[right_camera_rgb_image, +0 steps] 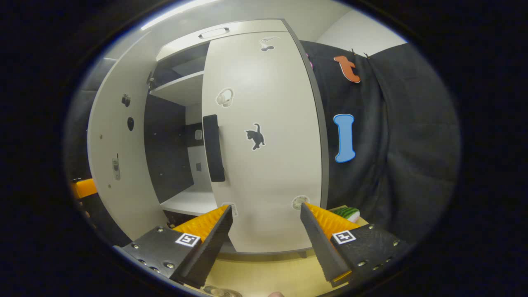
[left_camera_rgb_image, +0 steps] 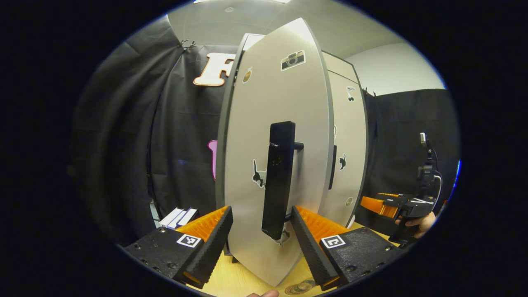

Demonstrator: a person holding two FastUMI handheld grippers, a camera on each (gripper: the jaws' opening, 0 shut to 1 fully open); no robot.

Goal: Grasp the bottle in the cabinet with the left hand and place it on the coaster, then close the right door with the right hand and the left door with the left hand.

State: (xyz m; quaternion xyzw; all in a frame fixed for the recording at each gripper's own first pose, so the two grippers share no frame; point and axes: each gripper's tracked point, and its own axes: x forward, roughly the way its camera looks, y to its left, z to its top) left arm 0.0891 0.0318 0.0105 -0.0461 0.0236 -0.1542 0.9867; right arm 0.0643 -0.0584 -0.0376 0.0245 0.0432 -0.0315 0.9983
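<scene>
The cabinet's left door (left_camera_rgb_image: 264, 123) stands partly open right in front of my left gripper (left_camera_rgb_image: 261, 212). Its black handle (left_camera_rgb_image: 279, 177) hangs between the spread fingers, which are wider than the handle, so the gripper is open. In the right gripper view the right door (right_camera_rgb_image: 268, 144) with its black handle (right_camera_rgb_image: 213, 148) looks shut or nearly so. My right gripper (right_camera_rgb_image: 266, 208) is open just in front of it, holding nothing. Beside it are the open left door (right_camera_rgb_image: 119, 156) and bare shelves (right_camera_rgb_image: 187, 202). A round coaster (left_camera_rgb_image: 301, 287) peeks in at the table's near edge.
The right gripper (left_camera_rgb_image: 406, 206), held by a hand, hovers to the right of the cabinet in the left gripper view. A green striped object (right_camera_rgb_image: 347, 213) lies on the wooden table (right_camera_rgb_image: 268, 272) right of the cabinet. White flat items (left_camera_rgb_image: 179, 216) lie left of the left door.
</scene>
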